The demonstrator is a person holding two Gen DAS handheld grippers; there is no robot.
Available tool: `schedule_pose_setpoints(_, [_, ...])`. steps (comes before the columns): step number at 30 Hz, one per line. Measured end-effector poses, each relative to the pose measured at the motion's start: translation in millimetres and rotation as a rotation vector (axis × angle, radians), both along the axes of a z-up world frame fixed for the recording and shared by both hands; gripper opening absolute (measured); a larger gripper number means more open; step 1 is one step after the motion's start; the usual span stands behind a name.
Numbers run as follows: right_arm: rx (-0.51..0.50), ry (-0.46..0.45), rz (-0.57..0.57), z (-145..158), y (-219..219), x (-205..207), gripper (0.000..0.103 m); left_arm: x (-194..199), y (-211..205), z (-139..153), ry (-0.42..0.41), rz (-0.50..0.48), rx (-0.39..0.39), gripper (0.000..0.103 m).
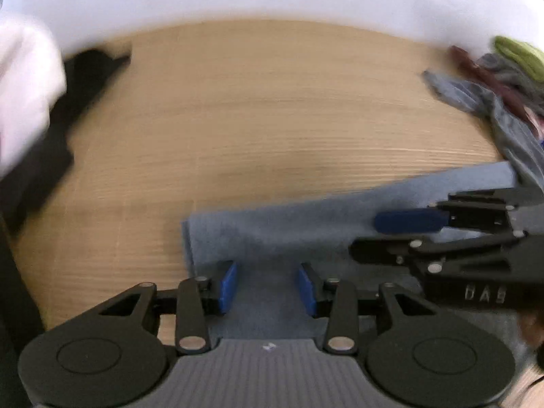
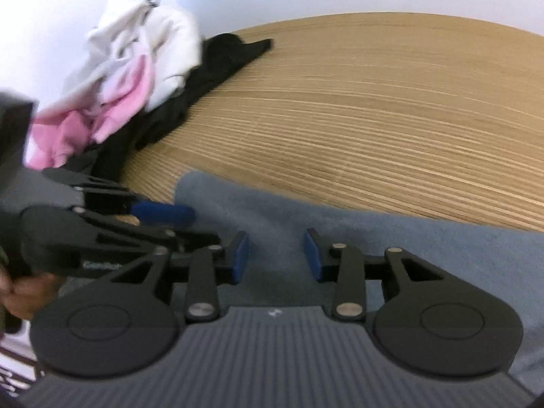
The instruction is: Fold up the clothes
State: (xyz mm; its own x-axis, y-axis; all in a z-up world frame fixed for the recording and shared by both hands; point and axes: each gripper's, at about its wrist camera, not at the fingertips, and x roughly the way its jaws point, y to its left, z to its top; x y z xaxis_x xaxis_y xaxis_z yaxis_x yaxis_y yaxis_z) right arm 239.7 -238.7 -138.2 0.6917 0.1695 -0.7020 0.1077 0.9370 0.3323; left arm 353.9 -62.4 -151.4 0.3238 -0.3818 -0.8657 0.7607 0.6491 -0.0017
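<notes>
Left wrist view shows the left gripper (image 1: 267,285) and right gripper (image 1: 375,234) half open, empty, above the blue cloth (image 1: 306,217) on the table (image 1: 272,102); the fold seems released, so smoothing or another fold should follow.

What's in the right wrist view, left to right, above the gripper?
Left gripper → pink and white clothes → black garment → bare wood table. The blue cloth runs across the foreground, so it has no clear place in the order.

Left gripper (image 1: 267,287) and right gripper (image 2: 276,255) side by side, jaws apart, pitched down.
</notes>
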Motion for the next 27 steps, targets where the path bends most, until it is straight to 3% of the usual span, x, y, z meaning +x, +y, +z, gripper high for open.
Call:
schedule_pose_setpoints(3, [-0.122,-0.045,-0.02,20.3,-5.7,-25.7,0.039,-12.1,-5.5,2.0,-0.063,-0.026,0.049,0.047])
schedule_pose_setpoints(6, [-0.194,-0.063,-0.074,32.2,-27.4,-60.3,0.039,-16.1,-12.7,9.9,-0.052,0.007,0.056,0.047])
schedule_pose_setpoints(8, [-0.221,-0.052,-0.125,41.4,-53.1,-80.8,0.04,-24.1,-17.1,17.8,-0.043,0.027,0.029,0.047])
schedule_pose_setpoints(12, [-0.366,-0.014,-0.248,65.6,-130.8,-100.0,0.04,-50.0,-32.8,30.3,-0.026,0.04,-0.006,0.048])
schedule_pose_setpoints(18, [-0.48,0.001,-0.386,85.3,-274.0,-64.9,0.046,-94.8,-66.8,29.2,0.0,0.072,0.046,0.049])
schedule_pose_setpoints(24, [-0.384,0.119,-0.355,44.6,-359.7,-14.9,0.046,-125.6,-94.6,20.0,0.016,0.132,0.096,0.049])
schedule_pose_setpoints(26, [-0.367,0.154,-0.336,27.7,-368.8,-7.1,0.038,-133.8,-100.8,19.7,0.032,0.144,0.094,0.049])
schedule_pose_setpoints(27, [-0.389,0.154,-0.331,22.7,-367.0,-7.5,0.017,-137.9,-103.6,20.4,0.04,0.147,0.093,0.049])
